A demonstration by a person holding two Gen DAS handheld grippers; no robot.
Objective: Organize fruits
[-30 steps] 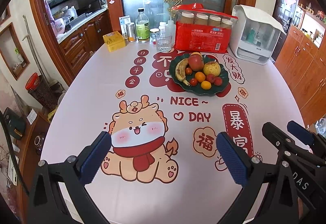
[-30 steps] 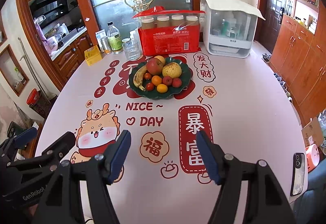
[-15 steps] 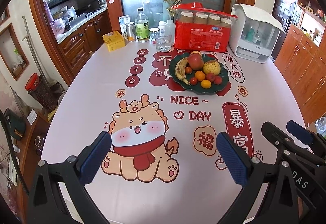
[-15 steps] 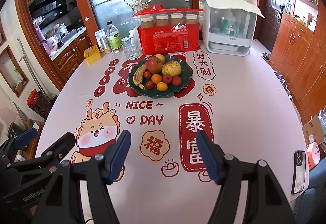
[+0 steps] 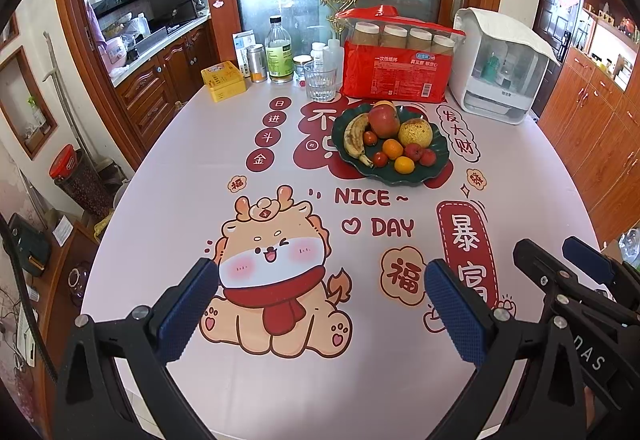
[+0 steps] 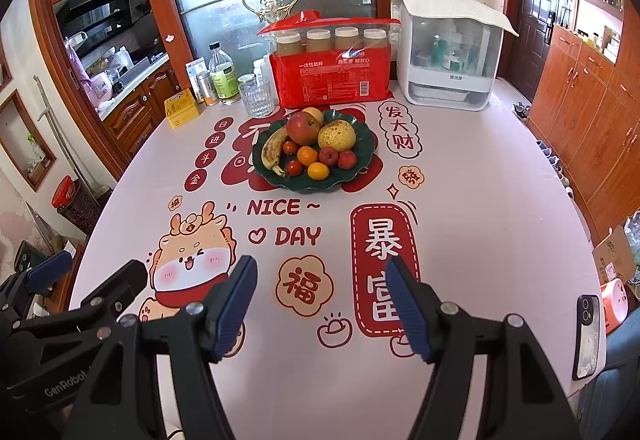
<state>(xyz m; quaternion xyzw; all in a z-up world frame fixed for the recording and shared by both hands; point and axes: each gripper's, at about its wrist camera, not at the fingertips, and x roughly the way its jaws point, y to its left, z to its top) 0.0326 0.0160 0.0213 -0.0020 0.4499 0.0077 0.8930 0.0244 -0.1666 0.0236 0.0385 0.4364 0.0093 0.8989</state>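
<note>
Fruit sits heaped on the green plate (image 6: 362, 164) at your worktop's (image 6: 480, 220) far side, a yellow fruit half hidden behind the apple (image 6: 303, 128), while your left gripper (image 5: 320, 304) and right gripper (image 6: 321, 300) hang spread wide and empty, well short of it.

1 banana (image 5: 355, 136), 1 apple (image 5: 384, 120), 1 pear (image 5: 415, 132), 1 plate (image 5: 440, 156).
</note>
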